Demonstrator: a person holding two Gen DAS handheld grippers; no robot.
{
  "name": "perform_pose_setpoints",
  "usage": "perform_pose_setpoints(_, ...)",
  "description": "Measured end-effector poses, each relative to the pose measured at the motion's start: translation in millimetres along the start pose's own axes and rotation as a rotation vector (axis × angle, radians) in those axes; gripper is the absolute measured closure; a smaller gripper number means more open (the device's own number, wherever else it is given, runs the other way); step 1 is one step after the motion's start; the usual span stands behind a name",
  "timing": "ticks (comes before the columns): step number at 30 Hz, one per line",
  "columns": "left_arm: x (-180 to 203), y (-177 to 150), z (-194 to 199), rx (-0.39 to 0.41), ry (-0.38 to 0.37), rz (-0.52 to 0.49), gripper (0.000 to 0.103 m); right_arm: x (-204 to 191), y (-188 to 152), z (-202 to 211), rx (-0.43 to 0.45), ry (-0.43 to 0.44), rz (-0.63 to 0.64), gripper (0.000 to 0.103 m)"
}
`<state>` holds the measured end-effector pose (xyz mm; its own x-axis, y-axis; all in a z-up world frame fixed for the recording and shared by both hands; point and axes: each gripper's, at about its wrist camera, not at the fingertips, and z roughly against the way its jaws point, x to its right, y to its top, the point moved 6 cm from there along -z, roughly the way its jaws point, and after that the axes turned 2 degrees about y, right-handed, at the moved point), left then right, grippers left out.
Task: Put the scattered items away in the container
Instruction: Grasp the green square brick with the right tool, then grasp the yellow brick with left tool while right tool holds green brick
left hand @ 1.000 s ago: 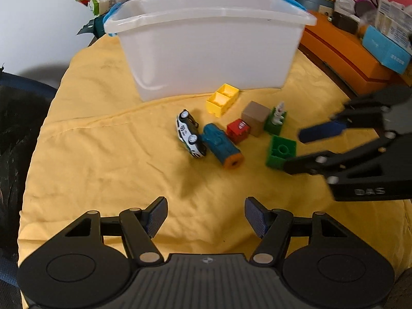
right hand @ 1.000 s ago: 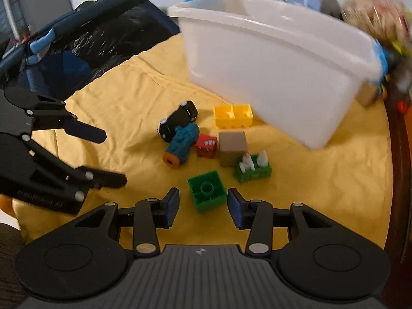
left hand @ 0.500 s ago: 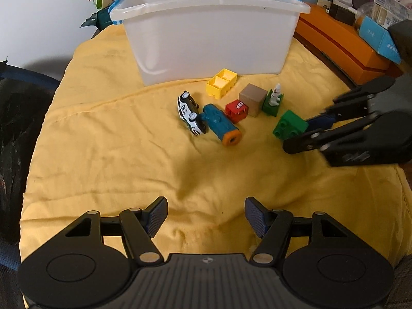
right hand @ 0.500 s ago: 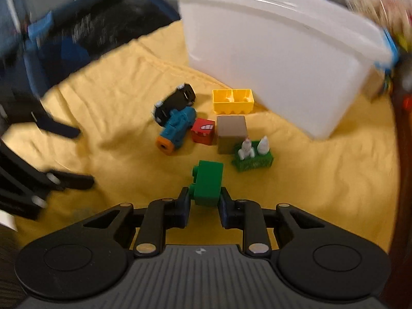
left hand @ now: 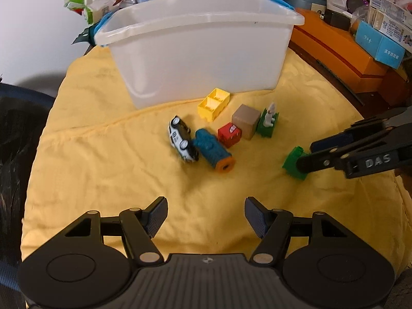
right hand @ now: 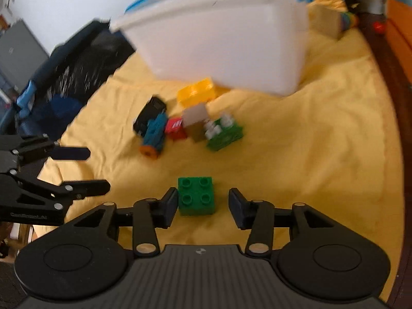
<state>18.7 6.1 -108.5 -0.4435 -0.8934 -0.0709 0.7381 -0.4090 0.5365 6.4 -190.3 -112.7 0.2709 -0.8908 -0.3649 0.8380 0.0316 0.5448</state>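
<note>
The right gripper [right hand: 203, 200] was opening, its pads spread around a green four-stud brick [right hand: 196, 195] that sat on the yellow cloth [right hand: 296, 154]; the left pad touched or nearly touched the brick's side, while the right pad stood clear of it. The left gripper [left hand: 206, 213] hung spread wide over bare cloth with nothing between its fingers.

Beyond the green brick, well apart from it, lay a tight cluster: a black-and-white toy car [left hand: 181, 139] on its side against a ribbed teal cylinder with an orange end [left hand: 213, 149], then a small red block [left hand: 229, 134], a tan cube [left hand: 246, 123] and a green brick carrying a small white figure [left hand: 267, 122], each just beside the next. A hollow yellow two-cell brick [left hand: 213, 101] lay just in front of the container. This cluster stood between the grippers and the white plastic tub [left hand: 200, 51], a smooth, translucent rectangular bin with a rolled rim; its inside could not be seen from these angles.

The cloth was soft and wrinkled. To the right ran an orange box [left hand: 340, 49] under cartons; behind the tub lay crumpled packets.
</note>
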Motion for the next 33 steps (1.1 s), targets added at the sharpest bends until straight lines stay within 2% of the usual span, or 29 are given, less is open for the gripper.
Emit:
perform_pose_setpoints(3, -2.2, 5.1, -6.6, 0.001, 0.009, -0.008, 0.033, -3.8, 1.4, 10.9, 0.034, -0.029, 0.047, 0.055)
perform_pose_setpoints(6, -8.0, 12.1, -14.9, 0.002, 0.034, -0.001, 0.033, -19.3, 1.1, 9.1, 0.025, -0.058, 0.143, 0.052)
perform_pose_setpoints(8, -12.3, 18.0, -19.5, -0.003, 0.024, 0.026, 0.033, -29.9, -0.3, 5.2, 0.014, -0.067, 0.198, 0.052)
perform_pose_setpoints(11, -12.1, 29.6, -20.0, 0.014, -0.009, 0.04, 0.033, -38.6, -1.0, -6.5, -0.011, -0.049, 0.208, 0.051)
perform_pose_setpoints(14, -7.9, 46.1, -21.4, 0.055, 0.009, 0.004, 0.033, -39.0, -2.1, -20.5, -0.048, -0.071, 0.217, 0.05)
perform_pose_setpoints(16, -6.6, 51.6, -25.4, 0.054, 0.02, -0.005, 0.033, -38.7, -2.9, -28.7, -0.074, -0.093, 0.239, 0.058)
perform_pose_setpoints(17, -5.6, 51.8, -26.7, 0.051, 0.017, -0.011, 0.033, -38.9, -4.2, -31.9, -0.09, -0.111, 0.258, 0.069)
perform_pose_setpoints(23, -7.6, 32.9, -33.0, 0.009, -0.019, -0.01, 0.033, -34.7, -5.6, -22.1, -0.057, -0.18, 0.263, 0.069)
perform_pose_setpoints(26, -14.9, 40.7, -34.0, 0.04, 0.008, -0.001, 0.035, -31.8, 1.3, -13.3, -0.001, -0.181, 0.246, 0.069)
perform_pose_setpoints(30, -10.7, 71.3, -36.7, 0.147, 0.029, -0.092, 0.035, -23.8, -8.2, -27.2, -0.06, -0.194, 0.21, 0.069)
perform_pose_setpoints(33, -2.2, 86.4, -48.7, 0.168, 0.042, -0.198, 0.034, -25.5, -11.4, -23.4, -0.054, -0.185, 0.211, 0.069)
